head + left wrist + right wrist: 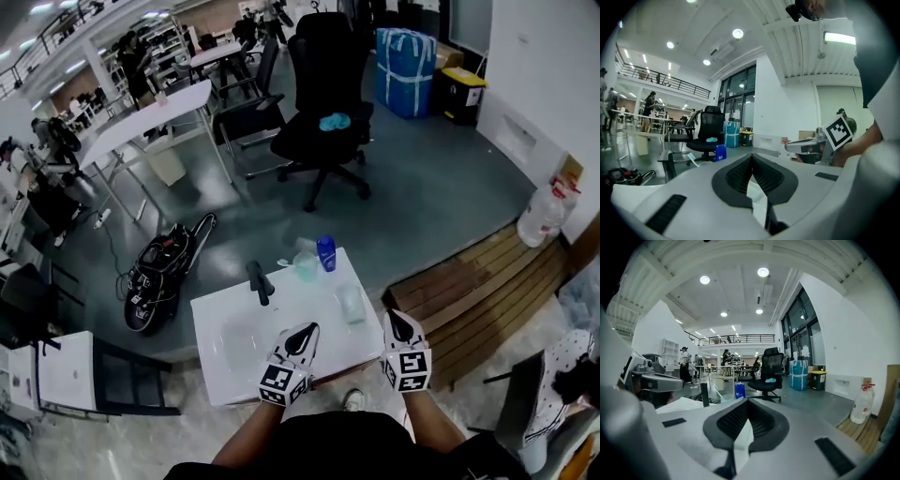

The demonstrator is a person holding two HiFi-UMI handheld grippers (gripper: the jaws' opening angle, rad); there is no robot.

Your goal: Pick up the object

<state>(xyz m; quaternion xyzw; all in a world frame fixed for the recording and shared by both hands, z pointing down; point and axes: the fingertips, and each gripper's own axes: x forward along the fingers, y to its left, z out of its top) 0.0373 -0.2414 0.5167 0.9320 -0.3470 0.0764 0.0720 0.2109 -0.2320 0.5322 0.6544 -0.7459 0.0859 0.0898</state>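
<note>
On a small white table (225,361) lie a black stick-shaped object (260,281), a clear cup (306,267), a blue bottle (325,253) and a clear flat container (351,303). My left gripper (307,330) rests over the table's near edge, shut with nothing between its jaws, just short of the clear container. My right gripper (396,317) hovers at the table's near right corner, also shut and empty. In the left gripper view the jaws (751,157) meet at the tip, with the blue bottle (721,153) beyond. The right gripper view shows shut jaws (747,401), the bottle (739,390) and the black object (704,394).
A black office chair (323,122) stands beyond the table. A black bag with cables (164,272) lies on the floor to the left. A wooden platform (478,291) is at the right, with a white jug (542,214) on it. White desks (150,122) stand further back.
</note>
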